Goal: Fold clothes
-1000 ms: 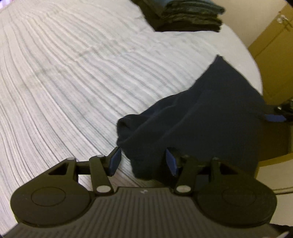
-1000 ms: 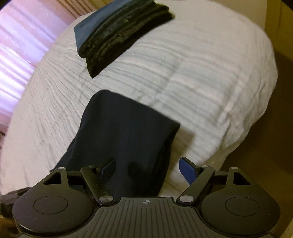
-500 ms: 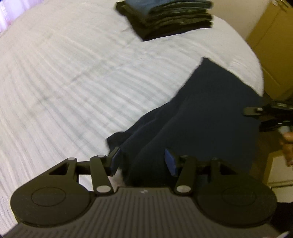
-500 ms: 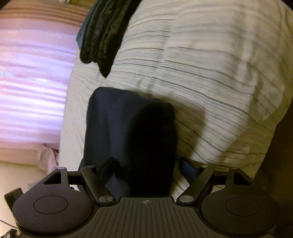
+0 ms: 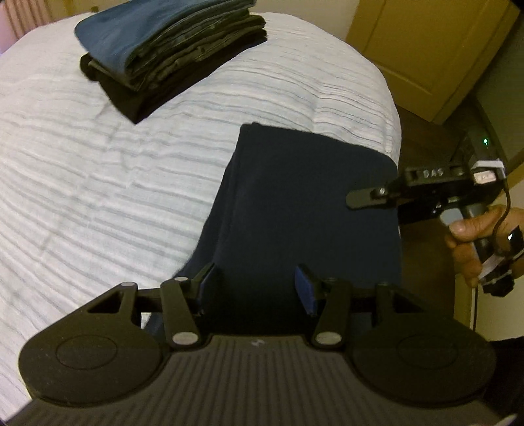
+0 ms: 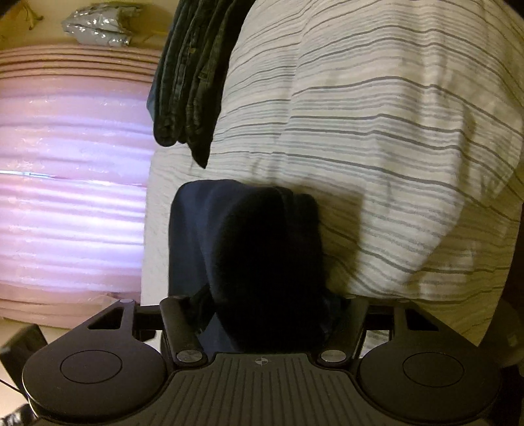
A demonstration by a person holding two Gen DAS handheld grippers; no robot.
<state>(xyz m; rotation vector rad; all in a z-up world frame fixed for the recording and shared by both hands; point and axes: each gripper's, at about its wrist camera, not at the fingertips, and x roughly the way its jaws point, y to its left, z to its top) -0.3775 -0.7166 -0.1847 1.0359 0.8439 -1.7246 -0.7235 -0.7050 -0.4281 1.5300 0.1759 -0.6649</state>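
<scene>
A dark navy garment (image 5: 294,203) lies as a long folded strip on the striped bed (image 5: 82,164), its right side hanging over the bed's edge. My left gripper (image 5: 255,288) stands open above the strip's near end, fabric showing between its blue pads (image 5: 304,288). In the right wrist view the garment's hanging fold (image 6: 262,245) bulges up between the fingers of my right gripper (image 6: 268,304). Its jaws are closing around that fold and the fabric hides the pads. From the left wrist view the right gripper (image 5: 360,198) reaches in at the strip's right edge, held by a hand (image 5: 471,236).
A stack of folded dark clothes (image 5: 170,55) sits at the far end of the bed, seen side-on as the stack (image 6: 193,82). A wooden door (image 5: 425,49) stands beyond the bed's right corner. Pink curtains (image 6: 65,196) and a silver bag (image 6: 98,24) lie to the left.
My left gripper moved over the garment, which now spans the gap between its fingers. My right gripper sank to the bed's edge, rolled, and its fingers narrowed around the hanging fold.
</scene>
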